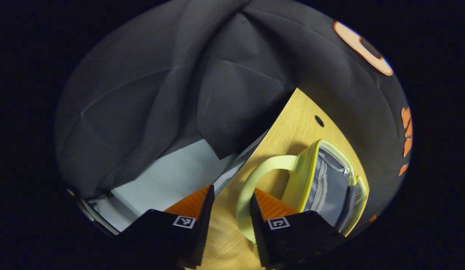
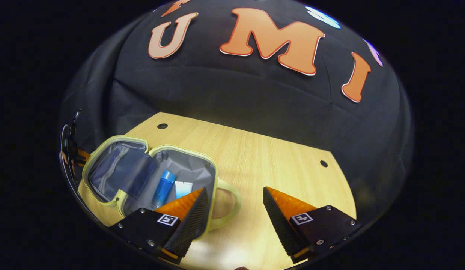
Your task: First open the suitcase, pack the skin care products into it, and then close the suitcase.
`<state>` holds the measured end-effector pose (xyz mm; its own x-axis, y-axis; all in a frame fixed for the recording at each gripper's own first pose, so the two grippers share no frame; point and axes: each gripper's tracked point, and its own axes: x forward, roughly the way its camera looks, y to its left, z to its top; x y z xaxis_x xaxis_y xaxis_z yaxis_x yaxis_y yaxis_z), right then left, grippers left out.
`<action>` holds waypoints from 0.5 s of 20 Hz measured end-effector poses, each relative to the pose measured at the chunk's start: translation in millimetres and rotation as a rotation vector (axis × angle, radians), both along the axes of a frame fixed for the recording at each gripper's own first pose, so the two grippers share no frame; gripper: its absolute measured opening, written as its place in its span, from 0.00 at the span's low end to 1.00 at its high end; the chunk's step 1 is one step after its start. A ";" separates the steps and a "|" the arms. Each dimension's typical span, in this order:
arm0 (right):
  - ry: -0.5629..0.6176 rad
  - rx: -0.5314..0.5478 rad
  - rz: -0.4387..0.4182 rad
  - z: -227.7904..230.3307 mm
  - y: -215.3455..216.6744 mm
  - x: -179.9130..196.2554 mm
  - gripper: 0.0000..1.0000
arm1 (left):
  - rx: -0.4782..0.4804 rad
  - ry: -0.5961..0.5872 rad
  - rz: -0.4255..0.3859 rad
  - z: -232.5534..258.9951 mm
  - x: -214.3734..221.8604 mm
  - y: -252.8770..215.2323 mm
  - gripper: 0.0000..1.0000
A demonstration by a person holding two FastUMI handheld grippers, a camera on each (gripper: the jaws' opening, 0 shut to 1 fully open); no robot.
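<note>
Tabletop (image 2: 255,157): light wood, two small holes near its far edge. You have bare wood across the middle and right of the right gripper view.

Suitcase (image 2: 149,176): small, yellow-green rim, grey lining, lying open flat near the tabletop's left edge. The two halves are hinged side by side. The lid half (image 2: 118,168), with a zip pocket, lies toward the left edge. The base half sits inboard, and its loop handle (image 2: 228,202) points toward the tabletop's middle. In the left gripper view the suitcase (image 1: 330,180) stands edge-on to the right, with the handle (image 1: 255,180) arcing toward you.

Contents: a blue bottle (image 2: 163,189) and a small white tube (image 2: 182,187) lie side by side in the base half, long axes running roughly toward the far edge. Packing looks done, so closing is what remains.

Right hand-held gripper (image 2: 234,210): fingers spread wide, holding nothing, hovering just inboard of the handle. The lid lies beyond the base from here, so it's a long reach.

Left hand-held gripper (image 1: 230,204): fingers apart, nothing pinched. The handle's curve sits just past one fingertip. It is aimed out over the tabletop's left edge, toward the pale floor (image 1: 168,180).

Judgement: the lid must swing over the hinge line toward the tabletop's middle. Your left hand-held gripper, on the lid's side, looks better placed to lift it.
</note>
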<state>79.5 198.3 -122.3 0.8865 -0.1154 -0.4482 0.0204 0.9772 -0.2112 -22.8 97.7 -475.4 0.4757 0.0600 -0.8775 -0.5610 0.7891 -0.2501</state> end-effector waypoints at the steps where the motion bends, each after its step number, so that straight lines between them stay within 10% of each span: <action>1: -0.008 -0.009 0.008 1.0 -5.0 -1.5 0.94 | 0.042 0.022 -0.032 0.6 -0.5 1.7 0.46; 4: -0.024 -0.012 0.021 1.8 -32.9 -2.4 0.96 | 0.052 0.010 -0.028 4.7 4.6 -7.1 0.16; 10: -0.034 -0.018 0.015 10.7 -62.0 -8.4 0.96 | -0.016 -0.098 0.007 24.8 5.8 -5.5 0.16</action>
<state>71.1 136.3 -111.6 0.9028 -0.1100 -0.4157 0.0134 0.9735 -0.2285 -17.0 92.1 -450.5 0.5586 0.0498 -0.8279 -0.5391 0.7804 -0.3168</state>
